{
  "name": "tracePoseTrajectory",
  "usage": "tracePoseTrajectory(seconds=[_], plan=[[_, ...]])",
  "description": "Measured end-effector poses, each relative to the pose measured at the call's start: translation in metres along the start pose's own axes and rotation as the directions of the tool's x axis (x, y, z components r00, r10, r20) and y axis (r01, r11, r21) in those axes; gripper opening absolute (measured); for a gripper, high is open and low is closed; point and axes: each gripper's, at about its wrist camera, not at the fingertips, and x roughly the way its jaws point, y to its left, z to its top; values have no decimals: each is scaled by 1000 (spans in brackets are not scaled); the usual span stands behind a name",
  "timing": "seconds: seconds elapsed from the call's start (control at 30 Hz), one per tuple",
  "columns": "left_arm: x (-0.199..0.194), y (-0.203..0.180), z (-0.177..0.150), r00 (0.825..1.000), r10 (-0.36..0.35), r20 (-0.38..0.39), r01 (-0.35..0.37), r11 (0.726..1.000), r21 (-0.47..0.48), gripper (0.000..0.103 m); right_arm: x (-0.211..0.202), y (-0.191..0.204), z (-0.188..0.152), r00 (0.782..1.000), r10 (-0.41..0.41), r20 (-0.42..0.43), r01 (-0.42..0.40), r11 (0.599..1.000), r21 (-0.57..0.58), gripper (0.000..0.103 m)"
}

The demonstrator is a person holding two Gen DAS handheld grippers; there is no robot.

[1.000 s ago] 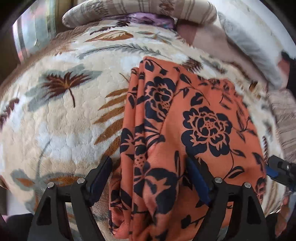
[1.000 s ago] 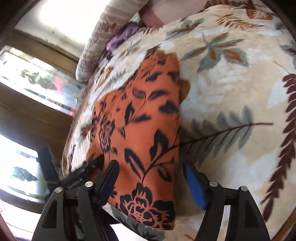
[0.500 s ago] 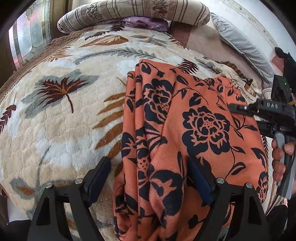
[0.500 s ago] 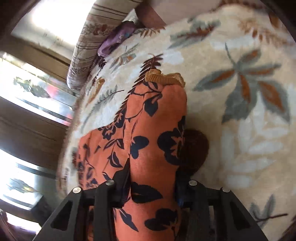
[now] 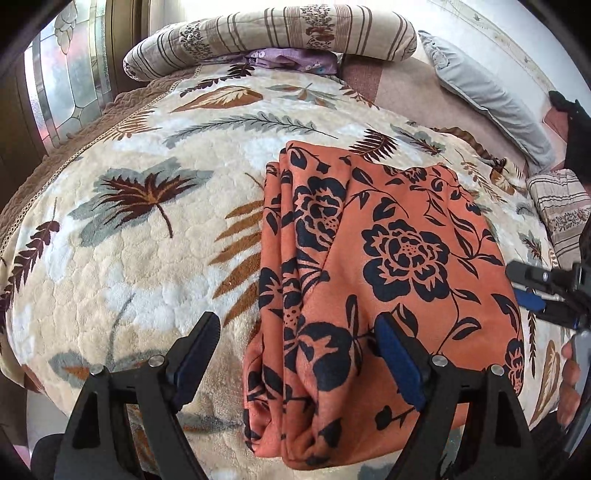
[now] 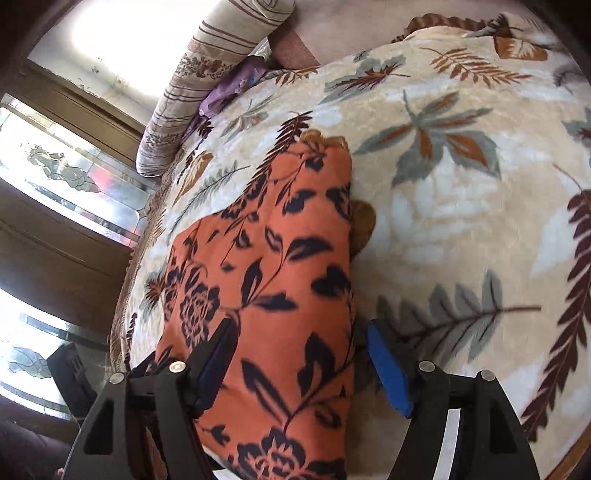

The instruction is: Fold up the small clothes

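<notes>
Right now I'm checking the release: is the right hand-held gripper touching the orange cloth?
Cannot tell. In the right wrist view the right hand-held gripper is opening astride the orange cloth; no gap or contact shows plainly.

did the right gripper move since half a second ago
Yes. In the left wrist view the right gripper has dropped from level with the big flower on the orange cloth to below it, at the cloth's right edge, jaws opening.

Bright daylight from the window — glare, fisheye-bent edges, slight blur.

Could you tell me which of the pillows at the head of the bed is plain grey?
The grey pillow on the right; the long pillow beside it is striped and flowered.
</notes>
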Motion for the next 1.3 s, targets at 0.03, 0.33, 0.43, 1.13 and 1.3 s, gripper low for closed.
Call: tracePoseTrajectory(seconds=[0.03, 0.33, 0.43, 1.13, 1.3], plan=[[0, 0, 0, 1000, 3, -3, -3, 1000, -2, 87, 4, -2, -6, 1000, -2, -21, 2, 1000, -8, 78], [-17, 20, 11, 994, -106, 20, 108, 991, -80, 87, 5, 10, -21, 995, -36, -95, 25, 994, -110, 65], [-10, 30, 24, 987, -159, 12, 159, 984, -81, 87, -10, -10, -14, 999, 28, -37, -29, 999, -22, 70], [-6, -42, 49, 964, -266, 20, 265, 962, 63, 31, -68, 24, 52, 986, -63, 155, 104, 955, -276, 39], [53, -60, 52, 972, -206, -113, 221, 963, 152, 44, -69, -83, 89, 991, -79, 104, 83, 996, -26, 49]])
